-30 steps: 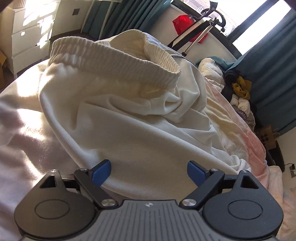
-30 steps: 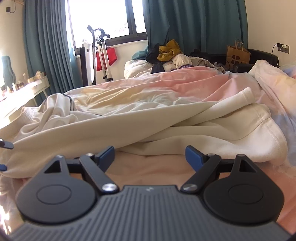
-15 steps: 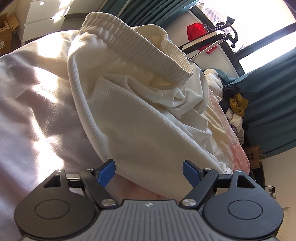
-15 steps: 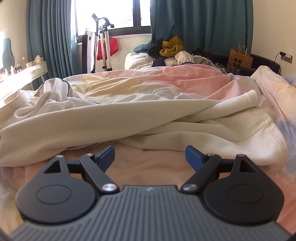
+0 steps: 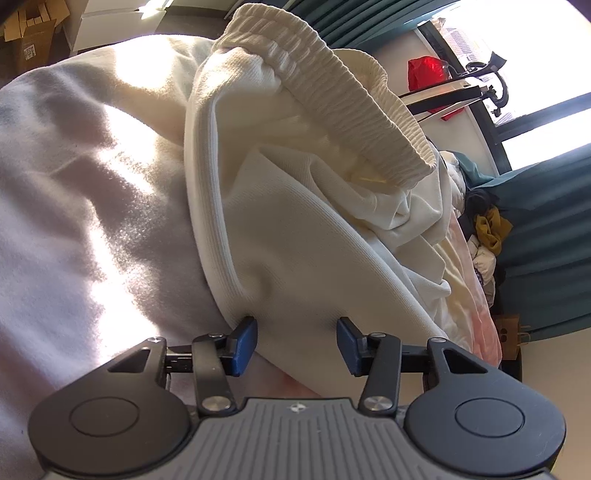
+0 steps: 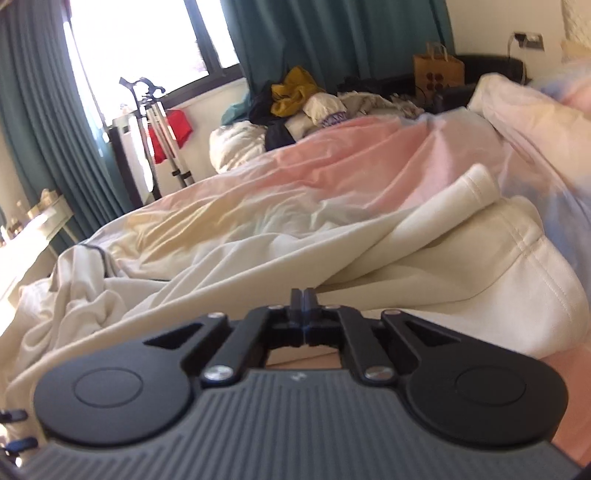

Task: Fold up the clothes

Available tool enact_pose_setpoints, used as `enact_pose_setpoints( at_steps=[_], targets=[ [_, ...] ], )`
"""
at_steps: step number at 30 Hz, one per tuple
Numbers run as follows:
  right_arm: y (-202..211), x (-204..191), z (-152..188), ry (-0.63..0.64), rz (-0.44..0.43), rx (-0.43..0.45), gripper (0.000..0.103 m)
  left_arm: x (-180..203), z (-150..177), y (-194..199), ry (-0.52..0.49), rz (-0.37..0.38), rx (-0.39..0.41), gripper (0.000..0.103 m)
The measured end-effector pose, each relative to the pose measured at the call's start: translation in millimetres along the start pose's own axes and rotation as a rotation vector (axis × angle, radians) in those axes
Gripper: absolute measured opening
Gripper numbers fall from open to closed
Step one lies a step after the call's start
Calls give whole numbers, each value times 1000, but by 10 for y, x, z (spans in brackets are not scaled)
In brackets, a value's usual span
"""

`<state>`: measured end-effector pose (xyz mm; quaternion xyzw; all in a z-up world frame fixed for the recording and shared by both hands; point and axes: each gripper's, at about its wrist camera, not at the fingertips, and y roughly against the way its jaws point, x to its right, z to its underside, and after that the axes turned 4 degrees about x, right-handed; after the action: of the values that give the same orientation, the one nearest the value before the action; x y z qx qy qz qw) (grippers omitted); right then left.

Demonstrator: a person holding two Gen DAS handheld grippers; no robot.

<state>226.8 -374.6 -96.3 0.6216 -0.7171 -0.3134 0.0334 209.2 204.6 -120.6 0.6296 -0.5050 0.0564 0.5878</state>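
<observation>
Cream trousers lay crumpled across our pastel duvet, nothing yet folded. We held the left gripper partly open around a side fold, pads not yet pinching, and the right gripper fully closed at a leg's edge, though we could not tell whether cloth was caught. Farther off, the ribbed waistband stood bunched, so straightening and every fold remained.

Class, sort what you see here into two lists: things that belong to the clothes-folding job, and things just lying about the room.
Part of the job:
cream trousers, spread on the bed
left gripper, open at the trousers' edge
right gripper, shut; a pinch of cloth cannot be confirmed

Just lying about:
pile of clothes
paper bag
red bag
curtains
</observation>
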Motion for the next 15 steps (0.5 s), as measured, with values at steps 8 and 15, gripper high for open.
enact_pose_setpoints(
  at_steps=[8,15],
  targets=[
    [-650,563,-242,-390,-3,-98,6,-77,-92,-58,80,81,-3,62],
    [-819,650,-317,-582,-44,-159,8,12,-155,57,47,202,60,73]
  ],
)
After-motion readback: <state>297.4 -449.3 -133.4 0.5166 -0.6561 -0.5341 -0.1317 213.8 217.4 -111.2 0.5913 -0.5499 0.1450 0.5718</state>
